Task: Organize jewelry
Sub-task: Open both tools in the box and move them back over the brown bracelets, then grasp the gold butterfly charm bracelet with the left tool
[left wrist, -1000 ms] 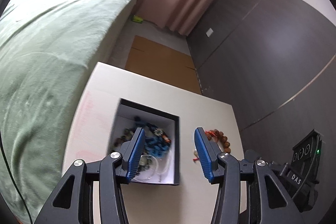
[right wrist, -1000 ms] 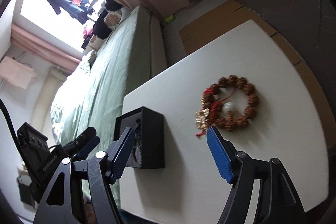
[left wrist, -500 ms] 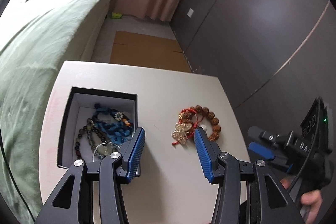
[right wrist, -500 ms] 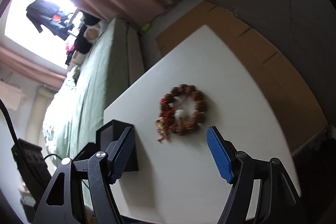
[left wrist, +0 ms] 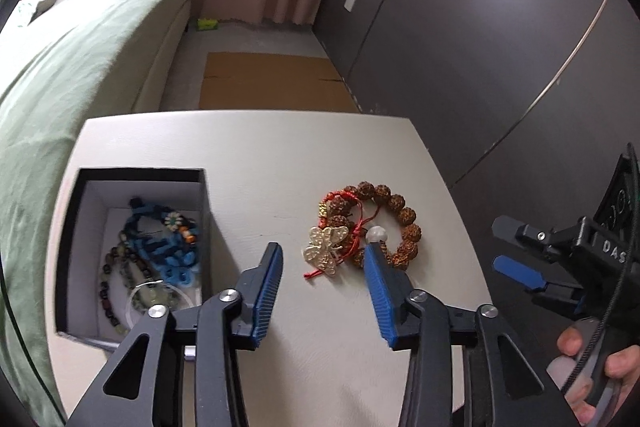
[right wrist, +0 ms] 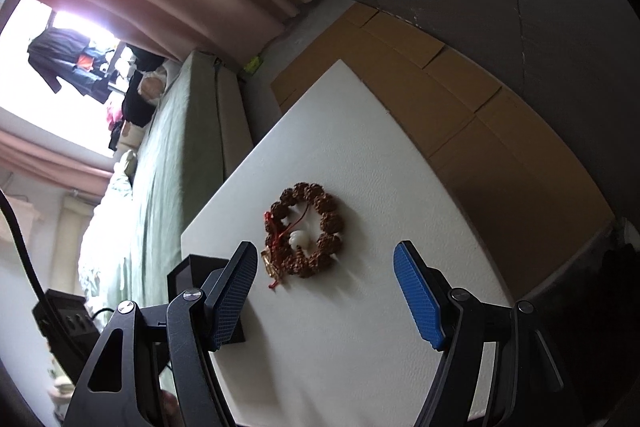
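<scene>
Brown bead bracelet (left wrist: 384, 223) with red cord and gold butterfly charm (left wrist: 326, 250) lies flat on the white table (left wrist: 256, 155), right of the black box (left wrist: 206, 211) already holding blue and dark beads. Left gripper (left wrist: 323, 269) is nearer: the charm sits just ahead between its fingers, jaws have just been closing, nothing pinched yet; right fingertip may overlap the beads, hard to tell. Right gripper (right wrist: 325, 273) hangs open, bracelet ahead, toward its left finger.
</scene>
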`<state>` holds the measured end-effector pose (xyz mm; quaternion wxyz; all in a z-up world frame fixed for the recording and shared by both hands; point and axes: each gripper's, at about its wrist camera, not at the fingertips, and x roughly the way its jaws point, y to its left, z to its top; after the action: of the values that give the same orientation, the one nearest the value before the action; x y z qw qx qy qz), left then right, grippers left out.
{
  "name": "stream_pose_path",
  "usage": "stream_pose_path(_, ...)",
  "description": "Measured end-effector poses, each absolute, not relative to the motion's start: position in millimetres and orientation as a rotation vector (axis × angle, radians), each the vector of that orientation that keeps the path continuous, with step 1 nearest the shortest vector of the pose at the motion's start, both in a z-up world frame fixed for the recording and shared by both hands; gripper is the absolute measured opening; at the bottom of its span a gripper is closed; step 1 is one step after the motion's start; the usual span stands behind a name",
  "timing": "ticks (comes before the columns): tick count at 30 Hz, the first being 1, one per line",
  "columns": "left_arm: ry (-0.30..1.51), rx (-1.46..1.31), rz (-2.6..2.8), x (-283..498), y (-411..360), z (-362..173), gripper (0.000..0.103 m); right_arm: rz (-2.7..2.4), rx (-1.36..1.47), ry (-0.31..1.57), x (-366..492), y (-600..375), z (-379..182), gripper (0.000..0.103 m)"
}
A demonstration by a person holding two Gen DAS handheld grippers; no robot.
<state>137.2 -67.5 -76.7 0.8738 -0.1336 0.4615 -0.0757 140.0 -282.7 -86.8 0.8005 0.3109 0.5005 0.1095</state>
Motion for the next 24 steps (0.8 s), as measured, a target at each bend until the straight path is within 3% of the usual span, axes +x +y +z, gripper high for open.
stream_pose_path(24,1.038,-0.210,-0.150,182.2,-89.0,-125.6,0.037,0.226,0.725,1.134,170.2,-280.1,-112.4,0.071)
